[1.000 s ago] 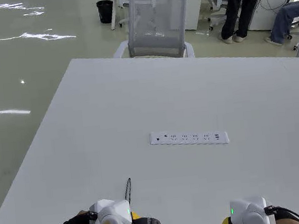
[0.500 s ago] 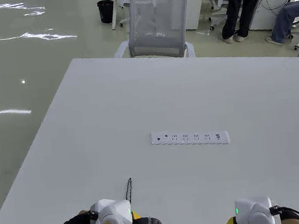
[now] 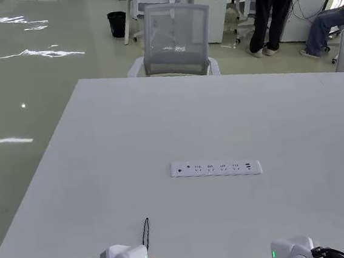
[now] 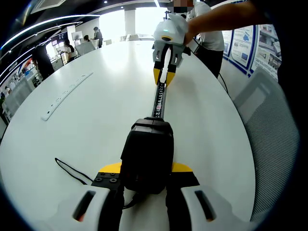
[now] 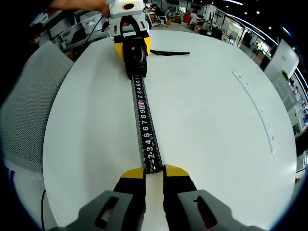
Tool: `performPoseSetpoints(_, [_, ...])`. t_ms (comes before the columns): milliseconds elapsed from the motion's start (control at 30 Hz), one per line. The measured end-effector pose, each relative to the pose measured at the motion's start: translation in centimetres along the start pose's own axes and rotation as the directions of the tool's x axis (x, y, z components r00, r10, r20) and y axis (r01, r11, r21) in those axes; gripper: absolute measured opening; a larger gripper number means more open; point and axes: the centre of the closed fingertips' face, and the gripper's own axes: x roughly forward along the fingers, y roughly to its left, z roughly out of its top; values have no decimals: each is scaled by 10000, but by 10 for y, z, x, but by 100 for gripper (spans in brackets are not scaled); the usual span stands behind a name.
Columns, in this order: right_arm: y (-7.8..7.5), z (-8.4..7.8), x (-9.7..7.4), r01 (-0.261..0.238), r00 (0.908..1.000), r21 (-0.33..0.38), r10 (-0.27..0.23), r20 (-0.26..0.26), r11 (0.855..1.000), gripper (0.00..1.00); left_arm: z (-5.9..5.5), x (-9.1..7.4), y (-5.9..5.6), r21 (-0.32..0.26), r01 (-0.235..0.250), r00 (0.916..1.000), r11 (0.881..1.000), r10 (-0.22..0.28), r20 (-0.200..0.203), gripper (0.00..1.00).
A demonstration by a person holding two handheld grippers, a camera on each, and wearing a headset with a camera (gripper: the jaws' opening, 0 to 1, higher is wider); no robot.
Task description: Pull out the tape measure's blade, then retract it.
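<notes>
Left gripper [image 4: 147, 169] clamps the tape measure case [image 4: 147, 147]; from it the blade [image 5: 143, 120] runs straight to the right gripper [image 5: 154, 172], pinched on its tip.

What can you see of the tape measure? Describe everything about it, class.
The tape measure has a black case, clamped in the left hand-held gripper. Its dark blade, printed with white numbers, is pulled out straight over the white table; the right hand-held gripper pinches its end. A thin black strap trails from the case.
</notes>
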Motion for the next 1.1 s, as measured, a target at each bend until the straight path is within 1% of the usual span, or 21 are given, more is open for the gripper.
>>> performPoseSetpoints(367, [-2,-5,0,39,9999,-31,-39,-108,10000,10,0,0,0,-69,-56,10000,10000,56,-2,29])
performPoseSetpoints(567, [-3,-10,-2,85,9999,14,-85,-130,10000,11,0,0,0,-70,-42,10000,10000,43,31,29])
performPoseSetpoints(1100, [-3,-16,-10,133,9996,46,-132,-252,9999,11,0,0,1,-79,-26,10000,10000,26,76,29])
